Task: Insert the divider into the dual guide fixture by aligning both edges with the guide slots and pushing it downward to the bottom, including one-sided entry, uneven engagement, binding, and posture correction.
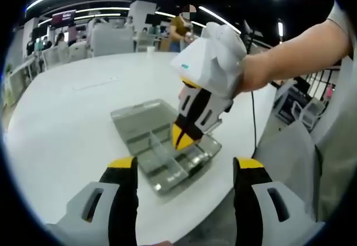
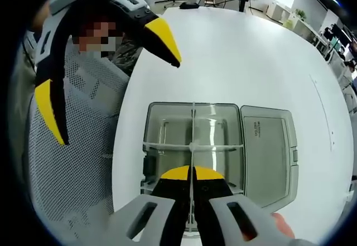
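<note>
— While we look along the right gripper (image 2: 192,173), we see its yellow-tipped jaws clenched on the thin clear divider (image 2: 193,140), which stands on edge over the middle of the clear plastic box (image 2: 167,124) and crosses a second clear partition (image 2: 167,146) lying the other way.

— And what lies around it?

— The box sits on the white table (image 2: 251,51), its lid (image 2: 266,154) folded open flat beside it. Just off the table's edge stands a grey mesh chair (image 2: 72,162), and the left gripper (image 2: 106,67) hangs over it with its jaws spread wide, holding nothing.

— From the left gripper view we get the other side: the left gripper (image 1: 184,170) with its jaws released and well apart, the right gripper (image 1: 187,129) coming down onto the box (image 1: 162,140) from above, a bare forearm (image 1: 295,51) behind it. Nothing lies between our jaws and the box.

— That view also shows a person (image 1: 181,28) standing beyond the table, and shelving (image 1: 22,73) at the far left.
</note>
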Demonstrator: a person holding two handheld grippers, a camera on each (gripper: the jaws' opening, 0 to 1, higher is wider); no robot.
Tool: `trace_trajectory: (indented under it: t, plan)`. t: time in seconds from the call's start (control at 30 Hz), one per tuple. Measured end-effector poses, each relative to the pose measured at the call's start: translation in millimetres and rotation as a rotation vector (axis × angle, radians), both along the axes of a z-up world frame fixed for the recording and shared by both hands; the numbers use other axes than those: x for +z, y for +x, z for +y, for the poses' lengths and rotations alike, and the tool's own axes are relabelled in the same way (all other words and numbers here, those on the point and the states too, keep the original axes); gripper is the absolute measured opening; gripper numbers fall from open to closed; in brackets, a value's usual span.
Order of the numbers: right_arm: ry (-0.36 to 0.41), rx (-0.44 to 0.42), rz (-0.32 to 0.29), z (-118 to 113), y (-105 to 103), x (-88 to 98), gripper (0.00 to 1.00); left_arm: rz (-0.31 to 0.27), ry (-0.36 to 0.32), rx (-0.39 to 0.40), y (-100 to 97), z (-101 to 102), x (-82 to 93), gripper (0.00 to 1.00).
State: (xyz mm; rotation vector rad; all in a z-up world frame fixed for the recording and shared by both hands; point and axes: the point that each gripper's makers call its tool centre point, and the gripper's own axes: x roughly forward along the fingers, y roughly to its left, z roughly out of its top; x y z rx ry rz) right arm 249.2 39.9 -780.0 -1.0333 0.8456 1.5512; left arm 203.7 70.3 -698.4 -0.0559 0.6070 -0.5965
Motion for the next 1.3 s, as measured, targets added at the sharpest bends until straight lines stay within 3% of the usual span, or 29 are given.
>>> trace_trajectory:
  t: [0.37, 0.67, 1.3]
  plan:
    - [-0.018, 0.002, 0.006, -2.6, -2.0, -5.0, 0.00, 0.000, -0.001, 0.004, -1.0, 1.2, -0.7, 0.68]
    - [-0.024, -0.014, 0.009, -6.6, -2.5, -6.7, 0.08, 0.005, -0.001, 0.006, -2.0, 2.1, -2.0, 0.68]
    - [0.046, -0.099, 0.061, -6.9, -4.5, 1.4, 0.18, 0.019, 0.009, 0.006, -6.2, 5.0, -6.8, 0.68]
